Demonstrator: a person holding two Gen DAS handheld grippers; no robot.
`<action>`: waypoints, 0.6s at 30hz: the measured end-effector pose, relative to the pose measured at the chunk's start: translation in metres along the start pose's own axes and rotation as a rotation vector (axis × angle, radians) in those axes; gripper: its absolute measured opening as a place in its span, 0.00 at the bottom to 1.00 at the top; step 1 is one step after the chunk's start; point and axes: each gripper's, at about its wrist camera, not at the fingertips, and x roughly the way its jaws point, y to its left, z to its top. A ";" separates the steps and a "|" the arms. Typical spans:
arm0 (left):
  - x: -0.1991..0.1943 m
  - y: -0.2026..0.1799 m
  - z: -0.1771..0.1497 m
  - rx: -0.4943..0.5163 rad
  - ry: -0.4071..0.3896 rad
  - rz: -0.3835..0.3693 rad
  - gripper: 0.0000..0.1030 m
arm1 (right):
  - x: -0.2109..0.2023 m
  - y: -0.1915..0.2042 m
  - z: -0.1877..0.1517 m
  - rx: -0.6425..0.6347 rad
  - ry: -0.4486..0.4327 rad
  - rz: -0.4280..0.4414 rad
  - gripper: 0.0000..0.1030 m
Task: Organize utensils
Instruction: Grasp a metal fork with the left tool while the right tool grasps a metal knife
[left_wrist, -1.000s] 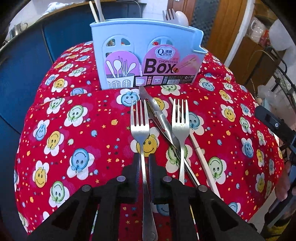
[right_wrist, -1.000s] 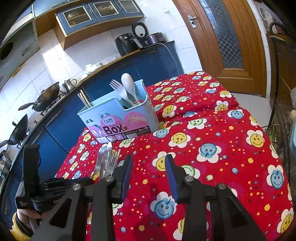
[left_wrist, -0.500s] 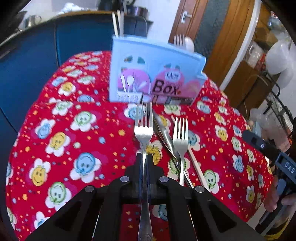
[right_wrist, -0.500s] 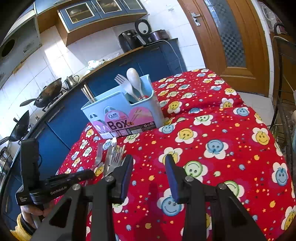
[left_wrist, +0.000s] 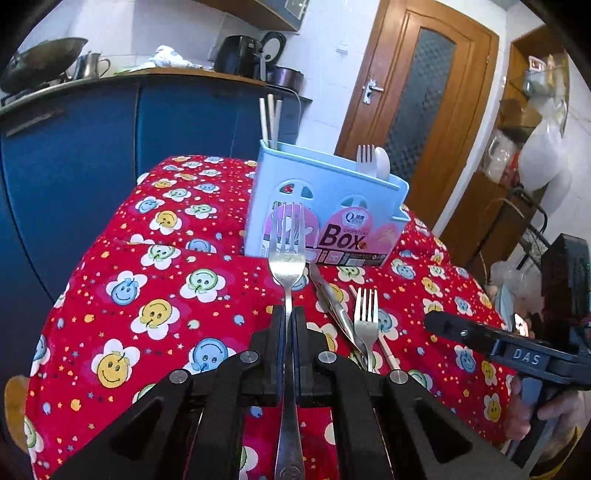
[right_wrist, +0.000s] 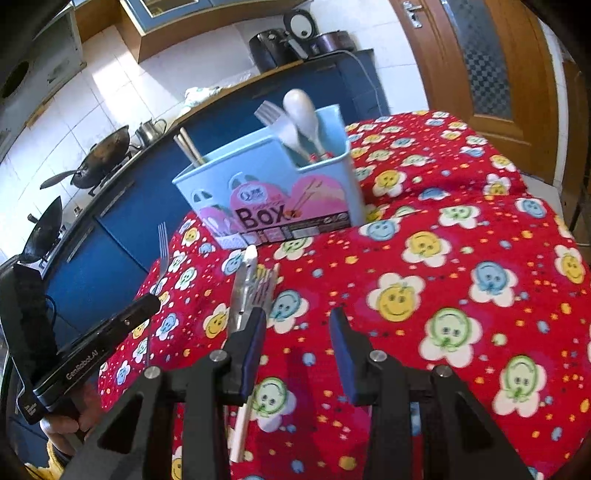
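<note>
A chopsticks box (left_wrist: 325, 210) is set far on the tablecloth (left_wrist: 147, 295); a knife (left_wrist: 334, 306), fork (left_wrist: 365, 325) and chopstick (left_wrist: 384, 347) are laid near it.

Shiny metal fork (left_wrist: 287, 258) and knife (left_wrist: 334, 306) – smooth, reflective. The utensil box (left_wrist: 325, 199) is matt pale-blue plastic with a glossy paper label; the tablecloth (left_wrist: 159, 288) is printed cloth – slightly ribbed.

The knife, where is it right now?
In the left wrist view the knife lies on the red tablecloth, right of centre, in front of the blue utensil box, with a loose fork beside it.
</note>
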 end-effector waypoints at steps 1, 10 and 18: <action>0.000 0.002 0.000 -0.006 -0.003 -0.004 0.03 | 0.003 0.002 0.002 0.000 0.006 0.005 0.38; -0.006 0.009 -0.003 -0.023 -0.040 -0.021 0.03 | 0.036 0.012 0.016 -0.029 0.053 0.015 0.38; -0.009 0.009 -0.002 -0.025 -0.068 -0.046 0.03 | 0.058 0.017 0.020 -0.012 0.088 0.067 0.35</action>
